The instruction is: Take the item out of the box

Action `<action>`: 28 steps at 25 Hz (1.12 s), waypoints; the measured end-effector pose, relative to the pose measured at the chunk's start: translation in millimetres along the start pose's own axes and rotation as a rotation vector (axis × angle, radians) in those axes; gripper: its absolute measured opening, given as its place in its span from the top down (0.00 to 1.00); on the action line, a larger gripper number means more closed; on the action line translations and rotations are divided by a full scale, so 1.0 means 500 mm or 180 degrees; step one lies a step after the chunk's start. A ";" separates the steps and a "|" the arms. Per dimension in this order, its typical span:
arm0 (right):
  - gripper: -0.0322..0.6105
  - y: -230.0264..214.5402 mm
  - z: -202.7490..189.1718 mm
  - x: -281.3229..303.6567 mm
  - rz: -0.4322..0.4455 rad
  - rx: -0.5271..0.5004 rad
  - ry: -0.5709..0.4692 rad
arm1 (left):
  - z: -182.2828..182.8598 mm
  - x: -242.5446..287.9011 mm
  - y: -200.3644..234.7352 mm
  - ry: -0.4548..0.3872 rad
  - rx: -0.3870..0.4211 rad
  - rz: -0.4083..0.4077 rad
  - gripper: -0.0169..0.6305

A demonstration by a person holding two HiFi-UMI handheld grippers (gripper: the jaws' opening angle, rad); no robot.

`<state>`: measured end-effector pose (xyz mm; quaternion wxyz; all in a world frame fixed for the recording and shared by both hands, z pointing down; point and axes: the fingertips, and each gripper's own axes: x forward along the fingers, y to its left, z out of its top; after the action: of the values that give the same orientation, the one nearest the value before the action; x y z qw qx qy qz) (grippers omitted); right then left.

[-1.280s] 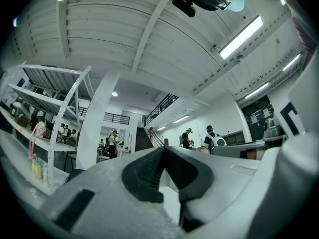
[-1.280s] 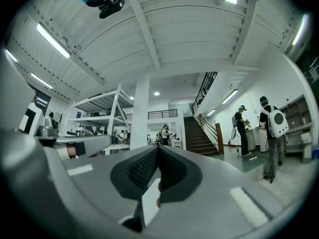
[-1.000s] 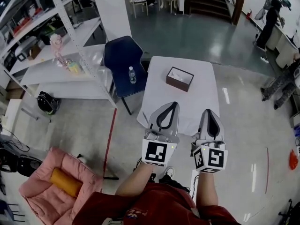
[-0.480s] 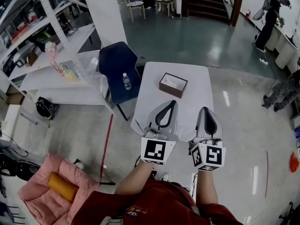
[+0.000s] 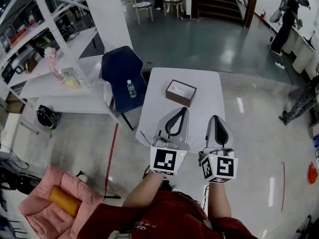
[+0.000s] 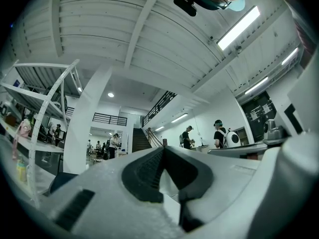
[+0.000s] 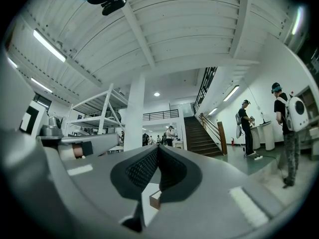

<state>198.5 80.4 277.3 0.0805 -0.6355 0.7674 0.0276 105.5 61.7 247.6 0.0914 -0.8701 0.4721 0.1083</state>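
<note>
Box (image 5: pixel 181 92) toward table's (image 5: pixel 205 103) far-left edge

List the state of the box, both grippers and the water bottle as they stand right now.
Box: open at the top, on the white table, neither gripper touching it.
Left gripper: jaws together, nothing between them, well short of the box.
Right gripper: jaws together, nothing between them, well short of the box.
Water bottle: upright on the blue chair.
</note>
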 end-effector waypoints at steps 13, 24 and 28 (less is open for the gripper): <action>0.95 -0.008 -0.061 0.182 -0.0069 -0.0074 0.0049 | -0.068 0.122 0.132 -0.0074 -0.0013 -0.0003 0.97; 0.95 0.007 -0.129 0.402 0.0005 -0.0127 0.0228 | -0.144 0.262 0.293 0.0039 -0.0066 0.0030 0.97; 0.95 0.012 -0.151 0.477 -0.0004 -0.0159 0.0296 | -0.168 0.311 0.353 0.0071 -0.0089 0.0013 0.97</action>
<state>142.9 -161.1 313.4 0.0288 -0.6384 0.7690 0.0171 48.3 -179.8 275.7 0.0737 -0.8714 0.4734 0.1054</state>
